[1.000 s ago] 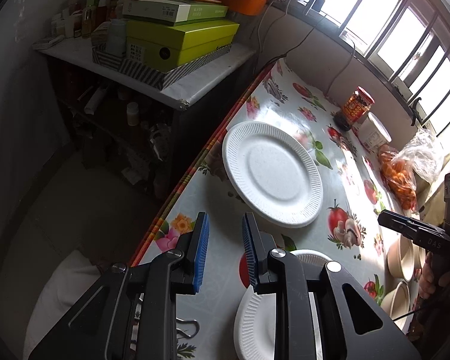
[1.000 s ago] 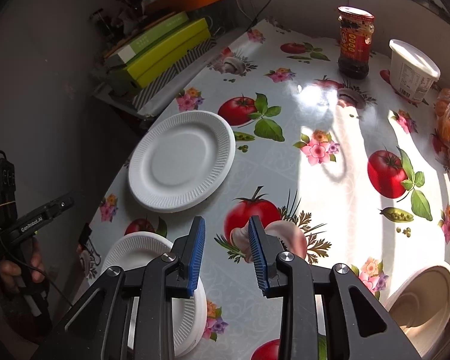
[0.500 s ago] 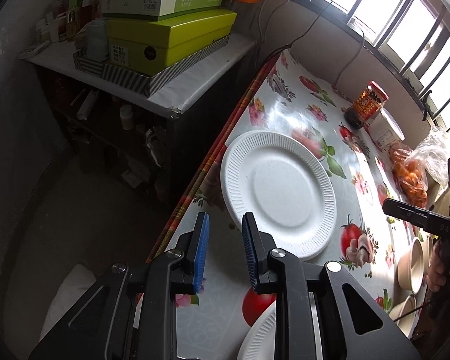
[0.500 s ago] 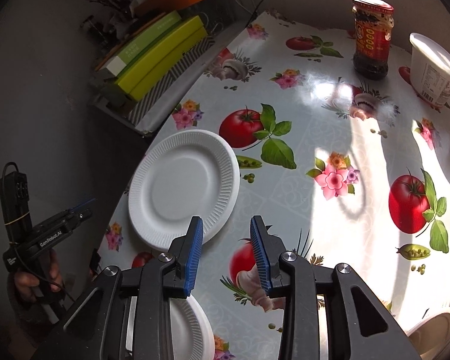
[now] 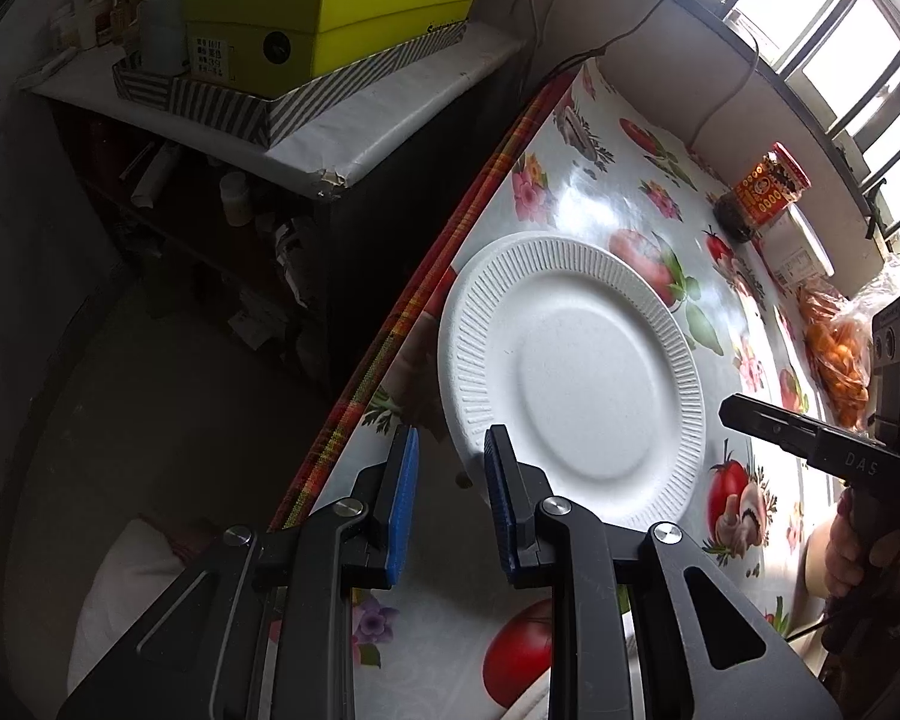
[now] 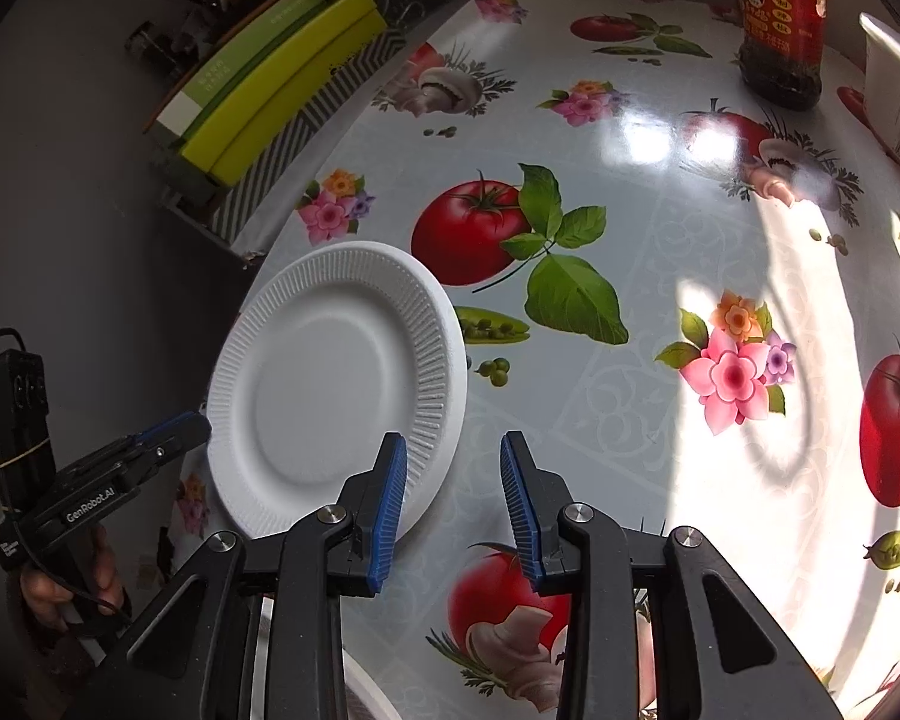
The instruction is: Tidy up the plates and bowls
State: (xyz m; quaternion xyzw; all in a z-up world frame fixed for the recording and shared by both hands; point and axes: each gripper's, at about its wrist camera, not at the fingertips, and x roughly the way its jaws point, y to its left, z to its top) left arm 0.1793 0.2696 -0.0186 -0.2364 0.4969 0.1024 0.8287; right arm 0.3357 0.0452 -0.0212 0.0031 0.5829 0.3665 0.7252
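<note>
Fingers point(image 5: 402, 504) of our left gripper point(image 5: 447, 510) and our right gripper point(image 6: 453, 507) stand a little apart, holding nothing. Just past them, near the table point(image 6: 630, 360) edge, lies one white paper plate point(image 6: 330, 378). We think it is light and bendy, so we pinch its ridged rim. Farther off stands one red jar point(image 6: 783, 18).

"GenRobot.AI" on left gripper point(image 6: 168, 435); "DAS" on right gripper point(image 5: 744, 414).
</note>
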